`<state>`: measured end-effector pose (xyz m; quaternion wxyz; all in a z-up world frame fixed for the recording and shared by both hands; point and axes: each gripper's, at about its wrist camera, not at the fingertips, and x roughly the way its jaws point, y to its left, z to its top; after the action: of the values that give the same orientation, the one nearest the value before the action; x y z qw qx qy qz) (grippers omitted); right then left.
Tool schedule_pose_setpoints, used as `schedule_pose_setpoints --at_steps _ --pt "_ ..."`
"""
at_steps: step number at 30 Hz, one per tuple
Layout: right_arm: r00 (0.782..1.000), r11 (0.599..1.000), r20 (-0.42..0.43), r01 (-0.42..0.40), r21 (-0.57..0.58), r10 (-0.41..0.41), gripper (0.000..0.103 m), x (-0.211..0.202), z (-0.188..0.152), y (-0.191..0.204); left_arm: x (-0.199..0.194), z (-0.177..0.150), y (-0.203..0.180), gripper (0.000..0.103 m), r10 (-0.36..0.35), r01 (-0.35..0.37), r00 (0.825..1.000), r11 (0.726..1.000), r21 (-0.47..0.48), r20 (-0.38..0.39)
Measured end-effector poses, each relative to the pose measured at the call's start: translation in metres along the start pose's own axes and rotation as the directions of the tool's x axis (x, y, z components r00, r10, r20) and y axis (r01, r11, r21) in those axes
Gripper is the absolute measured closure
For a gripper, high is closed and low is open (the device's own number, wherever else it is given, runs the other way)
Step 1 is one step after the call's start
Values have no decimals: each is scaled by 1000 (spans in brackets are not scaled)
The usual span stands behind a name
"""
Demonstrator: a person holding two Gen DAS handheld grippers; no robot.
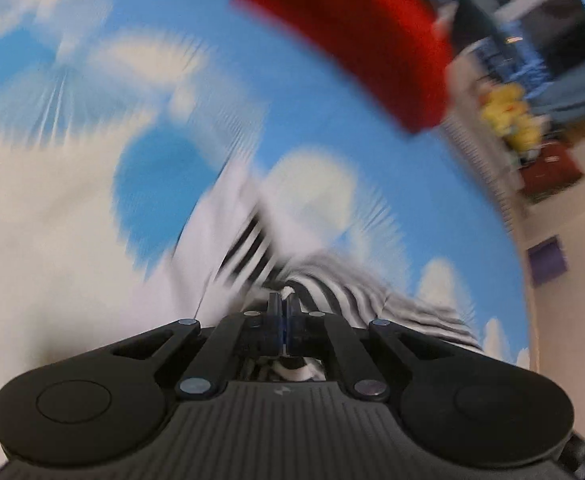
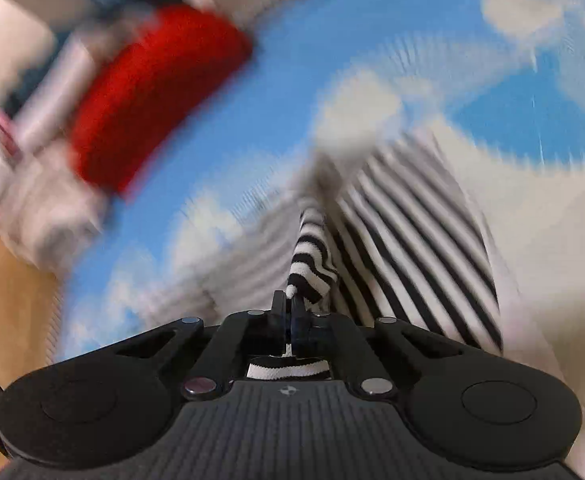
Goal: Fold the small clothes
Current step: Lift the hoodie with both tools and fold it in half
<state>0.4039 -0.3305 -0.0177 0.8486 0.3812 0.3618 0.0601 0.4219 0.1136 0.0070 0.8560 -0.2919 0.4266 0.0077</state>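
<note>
A black-and-white striped garment (image 2: pixel 416 236) lies on a blue sheet printed with white clouds (image 2: pixel 276 92). My right gripper (image 2: pixel 291 300) is shut on a bunched edge of it, and striped cloth sticks out past the tips. In the left wrist view the same striped garment (image 1: pixel 344 296) spreads just ahead, and my left gripper (image 1: pixel 283 300) is shut on a fold of it, a white bit of cloth showing between the tips. Both pictures are smeared by motion.
A folded red cloth (image 1: pixel 352 36) lies further off on the cloud sheet (image 1: pixel 252 92), red cloth (image 2: pixel 152 92) at upper left in the right wrist view. White fabric (image 2: pixel 40 200) is piled beside it. Wooden floor (image 2: pixel 8 312) and room clutter (image 1: pixel 512 112) lie beyond the sheet's edge.
</note>
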Motion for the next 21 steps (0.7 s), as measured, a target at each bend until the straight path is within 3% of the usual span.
schedule_pose_setpoints --at_steps 2,3,5,7,9,12,14,16,19,21 --pt "994 1000 110 -26 -6 27 103 -21 7 2 -9 3 -3 102 4 -5 1000 1000 16 31" --pt "994 999 110 -17 36 13 103 -24 10 -4 -5 2 -1 102 34 -34 999 999 14 0" --pt "997 991 11 72 109 -74 103 -11 10 -23 19 -7 11 102 131 -131 979 991 13 -157" --pt "970 961 -142 221 167 -199 102 10 0 -48 39 -20 26 102 190 -201 939 980 -8 -288" --pt "938 930 -234 305 204 -257 99 24 -10 -64 42 -23 32 94 212 -230 924 973 -20 -318" --pt "929 929 -199 342 141 -311 88 21 -9 -51 21 -12 13 93 205 -200 962 979 50 -178" --pt "931 931 -113 357 75 -348 78 10 -5 -34 2 -9 -5 93 187 -181 982 976 123 -40" --pt "941 941 4 338 6 -338 75 -3 -6 -16 -8 -10 -20 93 105 -107 994 974 199 20" --pt "980 979 49 197 -51 -195 75 -8 -6 -4 -1 -20 -32 93 21 -7 998 967 254 -52" --pt "994 994 -29 100 -36 -101 75 2 -8 -7 25 -31 -29 93 88 -46 986 962 270 -145"
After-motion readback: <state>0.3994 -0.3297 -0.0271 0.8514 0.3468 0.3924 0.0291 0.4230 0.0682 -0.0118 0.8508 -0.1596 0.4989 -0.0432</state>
